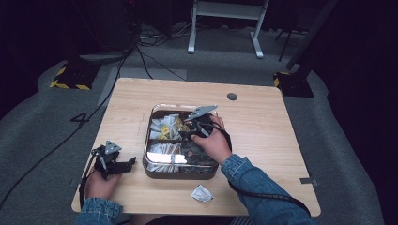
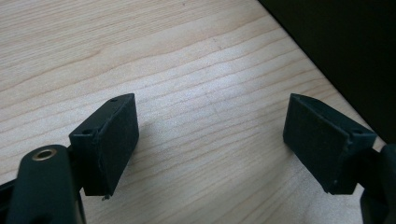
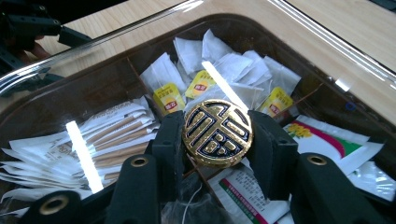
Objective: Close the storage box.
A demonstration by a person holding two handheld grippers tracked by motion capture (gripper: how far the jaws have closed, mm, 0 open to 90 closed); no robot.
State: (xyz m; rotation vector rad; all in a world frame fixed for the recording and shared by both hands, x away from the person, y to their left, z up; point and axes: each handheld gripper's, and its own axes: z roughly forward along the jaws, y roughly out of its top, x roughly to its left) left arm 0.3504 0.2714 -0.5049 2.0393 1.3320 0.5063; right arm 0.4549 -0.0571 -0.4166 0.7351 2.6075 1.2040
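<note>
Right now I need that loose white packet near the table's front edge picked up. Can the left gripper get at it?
Probably yes. The left gripper lies open on the table, holding nothing, and bare wood lies between it and the white packet. The box stands just behind that path.

On the wooden table [image 1: 263, 126], a small white packet [image 1: 202, 193] lies by itself near the front edge. Behind the table, a white metal frame [image 1: 226, 18] stands on the grey floor [image 1: 42, 117], and black cables [image 1: 141, 51] trail across it.
</note>
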